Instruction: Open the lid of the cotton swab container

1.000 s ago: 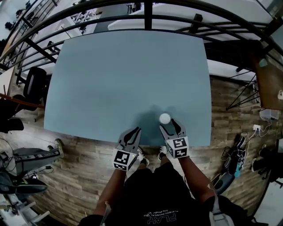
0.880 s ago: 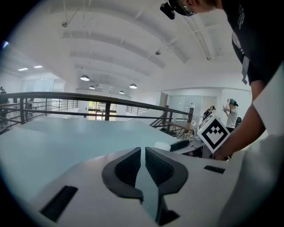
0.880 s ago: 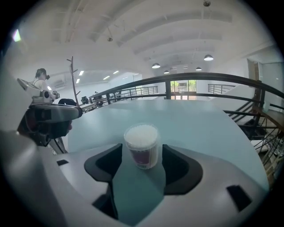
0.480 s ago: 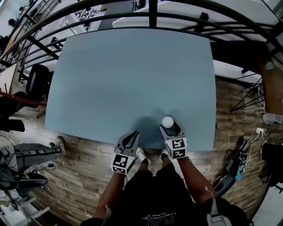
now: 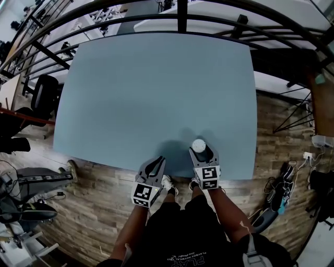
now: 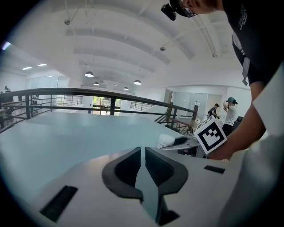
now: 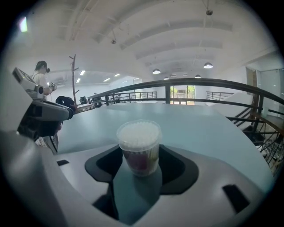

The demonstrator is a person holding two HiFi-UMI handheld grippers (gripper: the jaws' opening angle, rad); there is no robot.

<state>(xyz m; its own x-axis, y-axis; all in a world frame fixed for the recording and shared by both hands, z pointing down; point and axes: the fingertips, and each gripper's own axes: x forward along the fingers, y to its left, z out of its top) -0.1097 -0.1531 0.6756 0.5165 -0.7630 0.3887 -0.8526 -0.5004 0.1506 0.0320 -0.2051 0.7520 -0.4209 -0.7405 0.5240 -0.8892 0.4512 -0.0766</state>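
Note:
The cotton swab container [image 5: 198, 145] is a small clear round tub with a white lid. It stands upright near the front edge of the blue-grey table [image 5: 156, 88]. My right gripper [image 5: 200, 151] is shut on it, and in the right gripper view the tub [image 7: 138, 146] sits between the two dark pads with its lid on. My left gripper [image 5: 158, 159] hovers at the table's front edge, to the left of the tub and apart from it. Its jaws [image 6: 143, 153] are shut to a thin slit with nothing in them. The tub [image 6: 166, 141] shows to their right.
A black railing [image 5: 177, 15] runs round the far side of the table. Wooden floor lies beyond the near edge, with chairs [image 5: 42, 99] at the left and cables and shoes [image 5: 279, 182] at the right. Other people [image 6: 228, 113] stand far off.
Both grippers and the tub keep their places; only the head view has shifted slightly.

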